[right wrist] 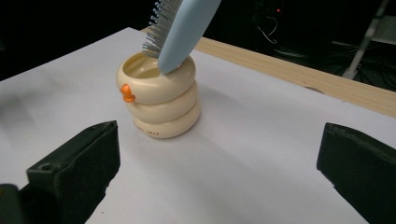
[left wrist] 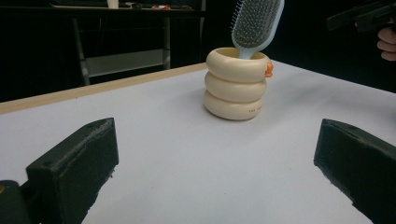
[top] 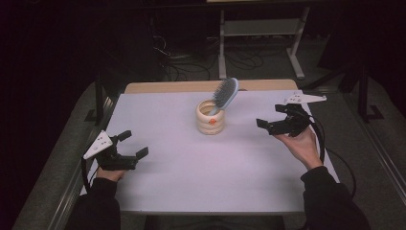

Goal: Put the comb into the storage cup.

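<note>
While both tongs (top: 128,146) (top: 269,116) gape empty near the table's (top: 191,182) side edges, the hairbrush (top: 225,93) leans in the cup (top: 210,118) mid-table.

Black tongs (top: 277,124), grey plates, dark sleeves (top: 332,199)

Light falls on the white table (top: 191,167) while the room behind it sinks into near black. The cream cup (right wrist: 159,100) throws a soft shadow, perhaps from overhead light; the high view looks grainy.

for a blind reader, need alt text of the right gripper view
A pale blue plastic hairbrush stands handle-down, leaning, in a cream ribbed ceramic cup with a small orange knob, on a white table. Two open black jaws frame the foreground.
</note>
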Action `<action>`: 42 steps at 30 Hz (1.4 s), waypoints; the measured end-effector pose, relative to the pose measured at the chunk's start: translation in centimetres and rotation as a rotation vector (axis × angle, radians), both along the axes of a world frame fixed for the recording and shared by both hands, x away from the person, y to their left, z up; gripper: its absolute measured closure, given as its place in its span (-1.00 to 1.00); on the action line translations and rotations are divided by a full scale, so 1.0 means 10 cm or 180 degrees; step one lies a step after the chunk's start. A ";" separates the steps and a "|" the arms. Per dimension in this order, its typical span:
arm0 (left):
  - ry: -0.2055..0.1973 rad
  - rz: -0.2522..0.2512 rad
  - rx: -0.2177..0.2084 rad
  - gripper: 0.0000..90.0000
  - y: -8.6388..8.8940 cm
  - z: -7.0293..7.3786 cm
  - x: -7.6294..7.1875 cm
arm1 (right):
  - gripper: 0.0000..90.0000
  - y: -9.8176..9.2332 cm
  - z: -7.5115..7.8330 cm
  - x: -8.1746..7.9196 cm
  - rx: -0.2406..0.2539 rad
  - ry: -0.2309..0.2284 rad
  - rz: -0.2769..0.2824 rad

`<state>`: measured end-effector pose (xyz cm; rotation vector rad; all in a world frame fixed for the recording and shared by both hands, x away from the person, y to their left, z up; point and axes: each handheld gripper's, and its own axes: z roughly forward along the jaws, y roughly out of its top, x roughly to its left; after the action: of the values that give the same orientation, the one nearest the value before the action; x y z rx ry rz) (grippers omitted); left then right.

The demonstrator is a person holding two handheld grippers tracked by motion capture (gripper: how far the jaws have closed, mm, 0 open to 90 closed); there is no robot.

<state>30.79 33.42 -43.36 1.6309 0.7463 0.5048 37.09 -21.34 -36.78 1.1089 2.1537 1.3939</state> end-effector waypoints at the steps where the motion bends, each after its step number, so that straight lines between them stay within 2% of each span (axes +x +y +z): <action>1: -0.0001 0.0000 0.0002 -1.00 0.00 0.00 0.00 | -1.00 0.00 -0.01 -0.02 0.0000 0.0007 -0.0003; 10: 0.0001 -0.0011 0.0004 -1.00 0.01 0.00 -0.01 | -1.00 -0.05 -0.15 -0.19 -0.0013 0.0042 0.0024; 14: 0.0001 -0.0011 0.0005 -1.00 0.00 0.00 -0.01 | -1.00 -0.10 -0.22 -0.29 -0.0056 0.0069 -0.0025; 17: 0.0004 -0.0009 0.0007 -1.00 0.00 0.00 -0.01 | -1.00 -0.14 -0.25 -0.35 -0.0008 0.0072 -0.0039; 22: 0.0018 -0.0006 0.0009 -1.00 0.00 0.00 -0.01 | -1.00 -0.19 -0.31 -0.45 -0.0033 0.0085 -0.0023; 26: 0.0027 -0.0025 0.0028 -1.00 -0.01 0.00 -0.01 | -1.00 -0.23 -0.37 -0.54 -0.0021 0.0053 -0.0033; 31: 0.0033 -0.0028 0.0028 -1.00 -0.01 0.00 -0.01 | -1.00 -0.31 -0.44 -0.66 -0.0103 0.0034 -0.0062; 34: 0.0033 -0.0027 0.0026 -1.00 -0.01 0.00 -0.01 | -1.00 -0.38 -0.47 -0.73 -0.0083 -0.0004 -0.0100; 42: 0.0041 -0.0028 0.0028 -1.00 -0.02 0.00 0.00 | -1.00 -0.42 -0.55 -0.81 -0.0105 -0.0002 -0.0112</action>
<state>30.79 33.25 -43.36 1.6462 0.7472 0.4921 28.98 -25.54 -42.26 1.1286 2.1383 1.3386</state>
